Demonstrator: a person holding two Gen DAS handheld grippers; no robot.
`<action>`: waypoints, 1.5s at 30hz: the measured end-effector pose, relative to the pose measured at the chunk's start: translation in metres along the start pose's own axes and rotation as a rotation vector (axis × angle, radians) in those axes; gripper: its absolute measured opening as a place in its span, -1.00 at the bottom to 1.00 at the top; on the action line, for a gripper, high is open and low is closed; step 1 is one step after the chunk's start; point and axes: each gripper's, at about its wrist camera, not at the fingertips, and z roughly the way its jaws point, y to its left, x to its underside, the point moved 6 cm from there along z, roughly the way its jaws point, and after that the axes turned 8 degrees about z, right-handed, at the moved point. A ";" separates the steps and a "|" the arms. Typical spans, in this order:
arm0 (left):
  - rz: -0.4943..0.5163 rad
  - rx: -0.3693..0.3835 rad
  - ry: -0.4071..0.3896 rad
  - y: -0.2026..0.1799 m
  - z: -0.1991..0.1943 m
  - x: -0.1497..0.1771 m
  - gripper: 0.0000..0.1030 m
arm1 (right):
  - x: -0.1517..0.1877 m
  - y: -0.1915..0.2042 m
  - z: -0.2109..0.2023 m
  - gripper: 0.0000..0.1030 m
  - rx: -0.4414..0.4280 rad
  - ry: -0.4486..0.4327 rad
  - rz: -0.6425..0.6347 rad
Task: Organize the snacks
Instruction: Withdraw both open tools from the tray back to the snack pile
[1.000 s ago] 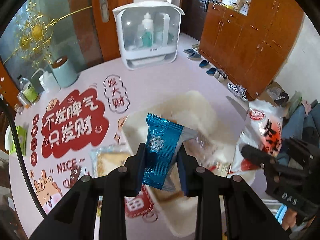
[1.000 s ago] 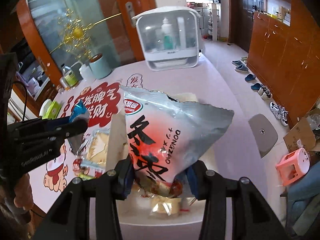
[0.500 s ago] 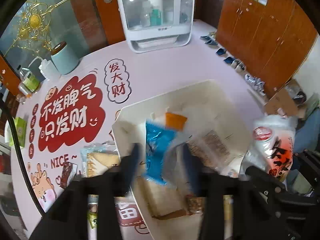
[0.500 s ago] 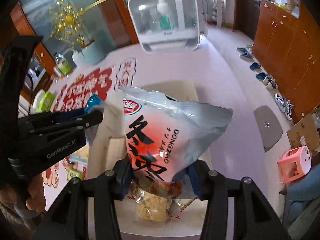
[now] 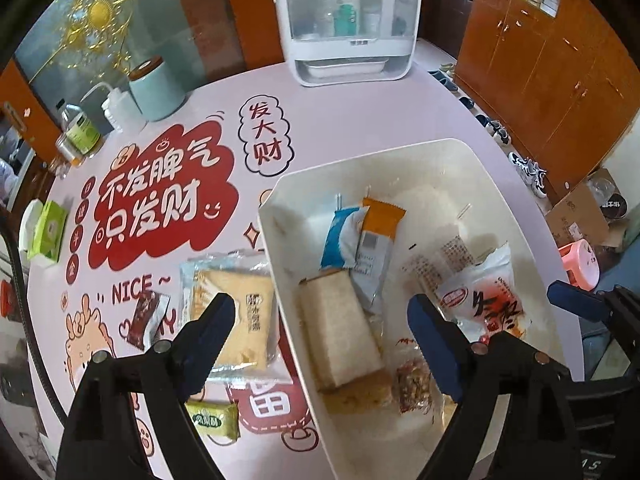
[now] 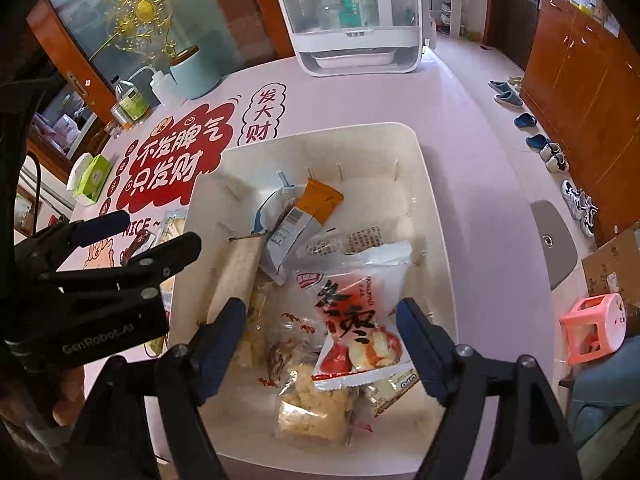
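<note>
The bread packet (image 5: 230,320) lies on the table at nine o'clock of the white bin (image 5: 276,240), just beside its wall. It looks light, soft and crinkly; best pinched by a sealed edge. Left claw (image 5: 320,320) and right claw (image 6: 320,320) both gape, holding nothing. Left finger (image 5: 208,328) covers the packet's near corner.

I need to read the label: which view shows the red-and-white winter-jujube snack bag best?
The right wrist view: the red-and-white snack bag lies unobstructed in the white plastic bin. In the left wrist view the bag sits off-centre, partly hidden by a gripper finger.
</note>
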 end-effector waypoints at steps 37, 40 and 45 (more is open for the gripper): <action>-0.194 -0.115 -0.144 0.237 -0.118 0.110 0.70 | 0.045 0.162 -0.032 0.52 -0.022 -0.099 -0.056; -0.172 -0.111 -0.129 0.264 -0.109 0.118 0.70 | 0.049 0.194 -0.025 0.52 -0.001 -0.108 -0.065; -0.123 -0.085 -0.112 0.299 -0.085 0.123 0.70 | 0.058 0.236 0.002 0.51 0.021 -0.096 -0.058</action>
